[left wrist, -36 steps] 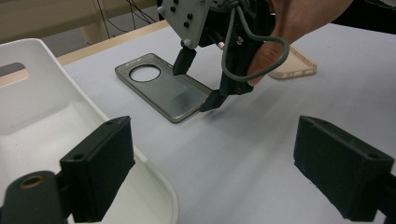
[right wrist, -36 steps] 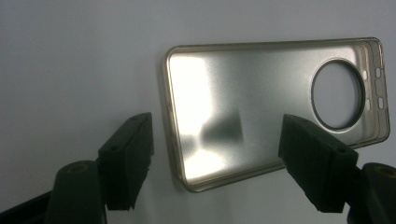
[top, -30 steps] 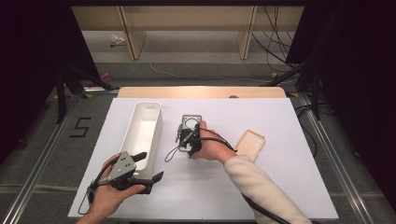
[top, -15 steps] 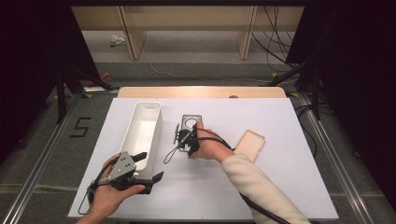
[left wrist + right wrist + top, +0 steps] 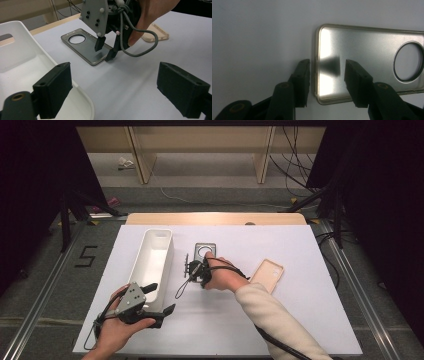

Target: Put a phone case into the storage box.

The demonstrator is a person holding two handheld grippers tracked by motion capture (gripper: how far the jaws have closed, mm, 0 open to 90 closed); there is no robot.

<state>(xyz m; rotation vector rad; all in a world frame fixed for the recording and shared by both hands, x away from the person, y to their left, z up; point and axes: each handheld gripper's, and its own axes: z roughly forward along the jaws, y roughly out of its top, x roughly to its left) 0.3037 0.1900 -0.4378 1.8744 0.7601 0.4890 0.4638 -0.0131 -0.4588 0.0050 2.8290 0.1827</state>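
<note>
A translucent grey phone case (image 5: 205,251) with a round camera hole lies flat near the table's middle. My right gripper (image 5: 193,268) points down at its near end, open. In the right gripper view the jaws (image 5: 324,82) straddle the short edge of the case (image 5: 367,57), one outside the rim and one over the inside, not closed on it. The left gripper view shows that gripper (image 5: 105,52) tipped over the case (image 5: 82,46). My left gripper (image 5: 160,298) hovers open and empty at the front left, beside the white bin (image 5: 141,265).
The long white bin (image 5: 22,70) stands empty left of the grey case. A beige phone case (image 5: 267,275) lies to the right of the right hand. The right gripper's cable (image 5: 182,287) trails on the table. The left gripper's jaws (image 5: 115,87) are wide apart.
The right hand and its gripper have crept very slightly to the left over the grey case. The left gripper has stayed still.
</note>
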